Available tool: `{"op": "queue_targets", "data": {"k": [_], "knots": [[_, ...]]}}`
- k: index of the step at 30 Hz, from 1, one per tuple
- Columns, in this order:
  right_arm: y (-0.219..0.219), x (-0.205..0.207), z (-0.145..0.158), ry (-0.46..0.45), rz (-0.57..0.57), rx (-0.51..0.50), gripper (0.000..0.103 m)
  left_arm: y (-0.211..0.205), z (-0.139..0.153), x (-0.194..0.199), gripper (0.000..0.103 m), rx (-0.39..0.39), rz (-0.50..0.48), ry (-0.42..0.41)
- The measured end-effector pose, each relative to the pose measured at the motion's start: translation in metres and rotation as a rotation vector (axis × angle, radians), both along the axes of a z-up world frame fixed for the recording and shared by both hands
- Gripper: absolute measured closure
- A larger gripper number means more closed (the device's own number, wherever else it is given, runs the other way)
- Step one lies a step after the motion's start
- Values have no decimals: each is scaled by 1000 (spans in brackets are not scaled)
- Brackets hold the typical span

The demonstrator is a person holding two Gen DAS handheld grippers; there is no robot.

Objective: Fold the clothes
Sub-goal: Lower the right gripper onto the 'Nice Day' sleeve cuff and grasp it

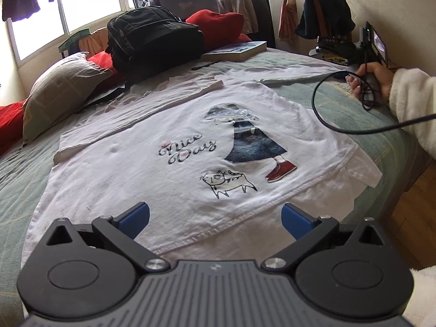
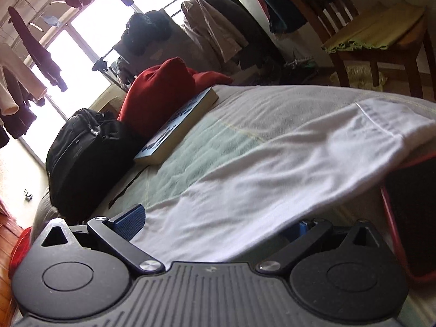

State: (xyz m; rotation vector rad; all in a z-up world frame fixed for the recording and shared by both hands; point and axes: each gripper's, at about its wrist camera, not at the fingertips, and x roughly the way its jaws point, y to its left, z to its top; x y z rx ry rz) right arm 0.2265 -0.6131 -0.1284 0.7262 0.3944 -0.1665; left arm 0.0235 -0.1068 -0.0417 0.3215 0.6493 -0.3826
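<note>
The left gripper (image 1: 215, 220) is wide open above the hem of the white T-shirt (image 1: 169, 163); the right gripper (image 2: 218, 223) is open around its sleeve. The T-shirt lies flat on the green bed (image 1: 16, 169), near a black backpack (image 1: 152, 38) and a book (image 1: 237, 50).

White long-sleeve shirt (image 1: 169, 163) w/ girl & cat print lying flat on bed, hem just ahead of left tongs (image 1: 215, 219), sleeves spreading beyond.

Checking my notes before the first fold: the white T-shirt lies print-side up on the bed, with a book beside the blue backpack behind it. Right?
One slip: the backpack is black, not blue, as the left wrist view shows. The rest holds: the white T-shirt lies print-side up on the bed, with the book beside that backpack.
</note>
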Motion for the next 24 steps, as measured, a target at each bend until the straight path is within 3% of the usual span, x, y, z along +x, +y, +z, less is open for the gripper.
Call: {"op": "queue_targets", "data": {"k": [11,19,24], "knots": [[-16,28,1,-37,-37,-33,0,3,-2,5,1,-4,9,11],[-6,6,27,-143,33,-66,0,12,3,12,1,-35,18,0],[-8,4,41,-143,22,-79,0,16,3,10,1,-50,21,-2]]}}
